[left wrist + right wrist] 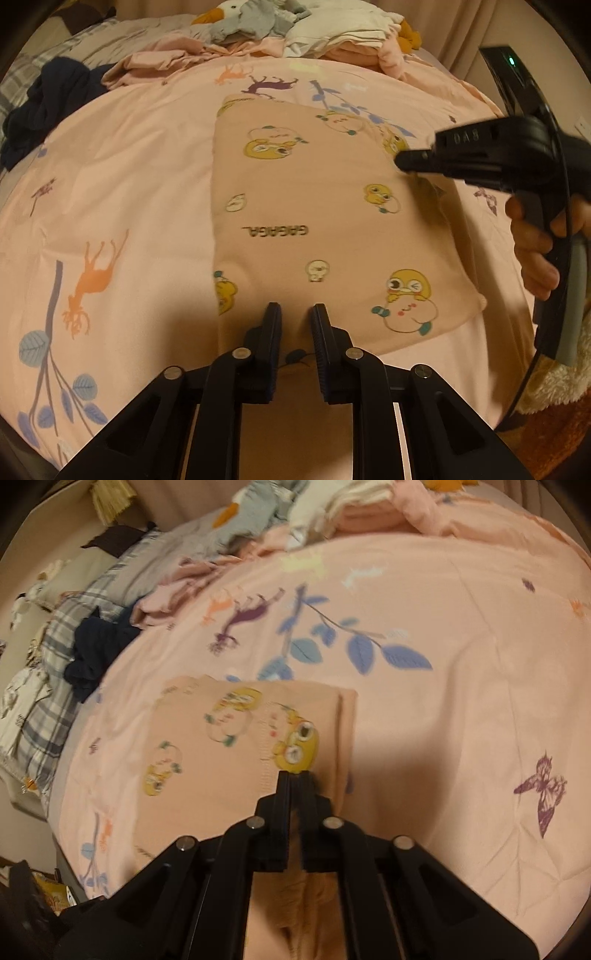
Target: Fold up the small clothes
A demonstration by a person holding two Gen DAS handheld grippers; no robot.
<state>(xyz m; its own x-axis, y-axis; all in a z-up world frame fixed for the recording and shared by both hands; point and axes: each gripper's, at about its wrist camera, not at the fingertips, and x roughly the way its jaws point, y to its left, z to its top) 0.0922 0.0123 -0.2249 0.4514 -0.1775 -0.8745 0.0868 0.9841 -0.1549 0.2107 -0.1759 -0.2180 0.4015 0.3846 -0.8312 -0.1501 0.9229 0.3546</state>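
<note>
**Duck-print garment, mid-fold on bed**

Nearest lens, lower centre: left gripper (295,314), tongs spread, over garment's near edge, clamping nothing. Pink duvet (122,192) fills frame; likely chosen as flat folding surface. Duck-print garment (325,221) centre, laid flat. Right gripper (295,775) centre, tongs pressed together, apparently pinching a cloth layer. Right hand (535,243) at right edge, wrapped round handle.
</note>
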